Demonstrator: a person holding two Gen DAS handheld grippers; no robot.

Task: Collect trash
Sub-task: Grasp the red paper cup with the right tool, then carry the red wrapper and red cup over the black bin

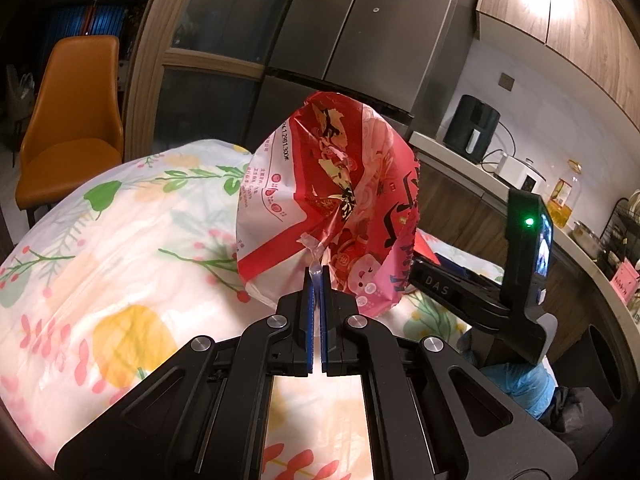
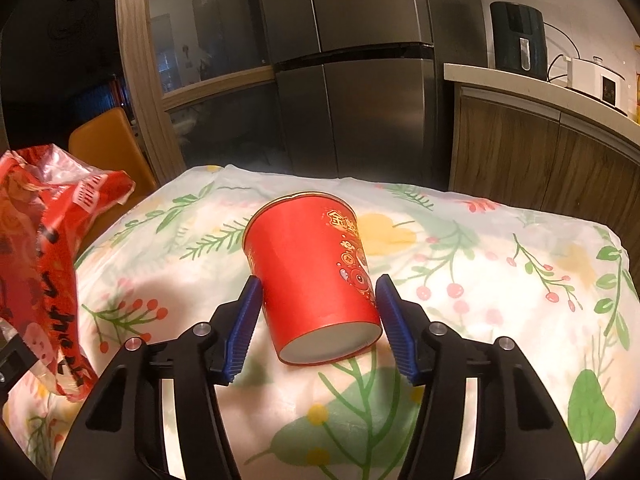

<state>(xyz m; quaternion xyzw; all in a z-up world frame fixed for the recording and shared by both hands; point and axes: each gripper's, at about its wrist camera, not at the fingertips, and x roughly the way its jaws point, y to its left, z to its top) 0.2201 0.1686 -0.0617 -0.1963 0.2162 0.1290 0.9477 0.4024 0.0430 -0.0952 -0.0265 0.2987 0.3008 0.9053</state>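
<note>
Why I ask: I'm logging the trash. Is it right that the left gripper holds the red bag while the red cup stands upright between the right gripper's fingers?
Not quite. The red cup lies on its side, base toward the camera, as the right wrist view shows. The rest holds.

The red cup [image 2: 316,276] fills the jaws' gap; bare tablecloth [image 2: 500,300] lies open either side.
</note>
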